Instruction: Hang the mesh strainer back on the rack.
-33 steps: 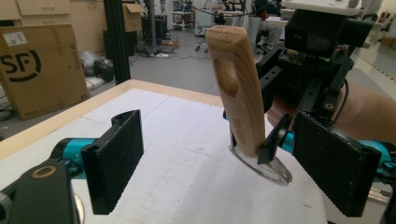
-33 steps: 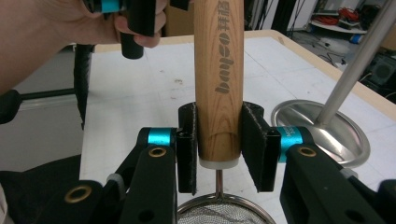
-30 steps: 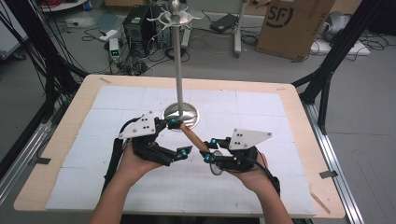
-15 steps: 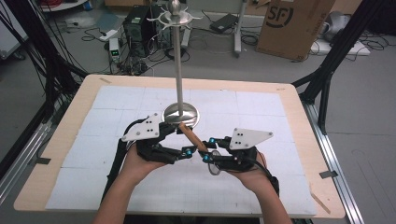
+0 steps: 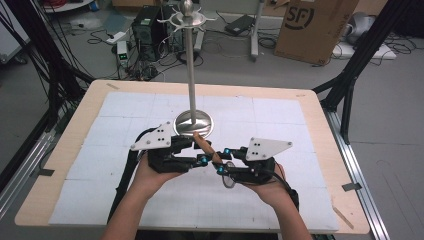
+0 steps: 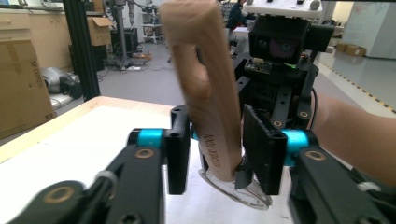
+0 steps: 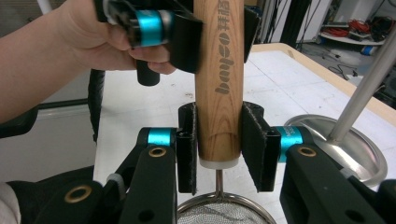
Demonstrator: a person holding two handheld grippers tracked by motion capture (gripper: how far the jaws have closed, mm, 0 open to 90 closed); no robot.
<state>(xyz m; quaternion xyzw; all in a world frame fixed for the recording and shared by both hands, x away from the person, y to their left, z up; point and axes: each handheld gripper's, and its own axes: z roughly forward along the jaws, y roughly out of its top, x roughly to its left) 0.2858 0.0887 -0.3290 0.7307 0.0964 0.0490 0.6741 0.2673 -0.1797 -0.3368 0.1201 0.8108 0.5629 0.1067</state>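
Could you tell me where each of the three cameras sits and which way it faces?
High view: above the person's table edge, looking forward and down at the table, steel stand, both forearms.
Left gripper view: rides the left gripper, looking along its jaws at the wooden strainer handle and right gripper.
Right gripper view: rides the right gripper, looking along the handle at the left gripper and hand.
Both gripper views share the handle.
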